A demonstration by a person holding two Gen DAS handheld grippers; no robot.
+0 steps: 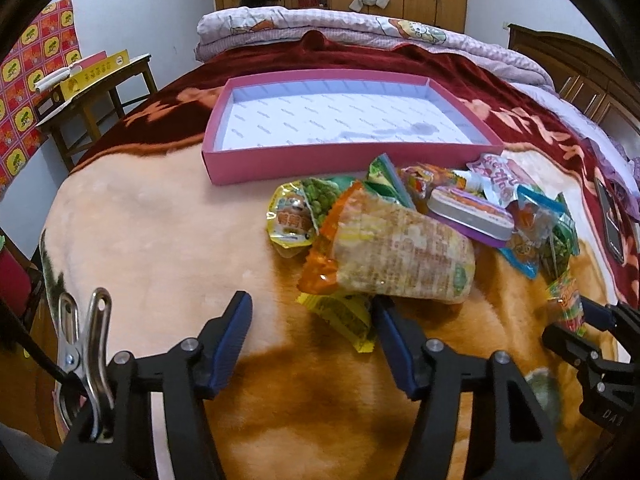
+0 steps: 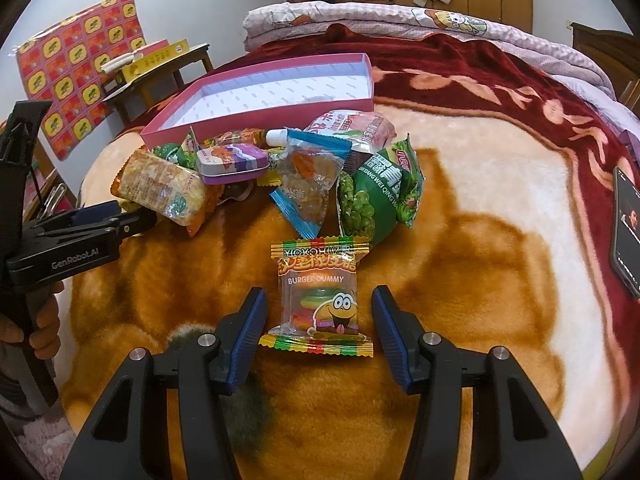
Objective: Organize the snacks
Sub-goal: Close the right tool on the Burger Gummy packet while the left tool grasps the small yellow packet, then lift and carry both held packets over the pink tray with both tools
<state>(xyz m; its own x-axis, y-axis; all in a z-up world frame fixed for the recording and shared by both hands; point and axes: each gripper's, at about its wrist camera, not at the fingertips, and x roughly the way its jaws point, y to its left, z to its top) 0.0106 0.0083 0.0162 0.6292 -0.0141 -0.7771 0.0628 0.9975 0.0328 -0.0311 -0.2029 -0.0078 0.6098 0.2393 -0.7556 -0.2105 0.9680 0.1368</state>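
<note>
A pile of snack packets [image 1: 420, 220] lies on the bed blanket in front of an empty pink box [image 1: 348, 120]. My left gripper [image 1: 312, 312] is open, its fingers just short of a yellow packet [image 1: 344, 316] and a large cracker pack [image 1: 400, 252]. In the right wrist view my right gripper [image 2: 318, 308] is open around a burger gummy packet [image 2: 320, 296], fingers either side and apart from it. The pile [image 2: 280, 164] and the pink box [image 2: 260, 96] lie beyond. A purple tin [image 2: 232, 162] rests on the pile.
A phone [image 2: 628, 232] lies on the blanket at the right. A wooden side table [image 1: 88, 92] with yellow boxes stands left of the bed. Folded quilts [image 1: 360, 28] lie at the head of the bed. The left gripper's body [image 2: 72, 240] shows at left.
</note>
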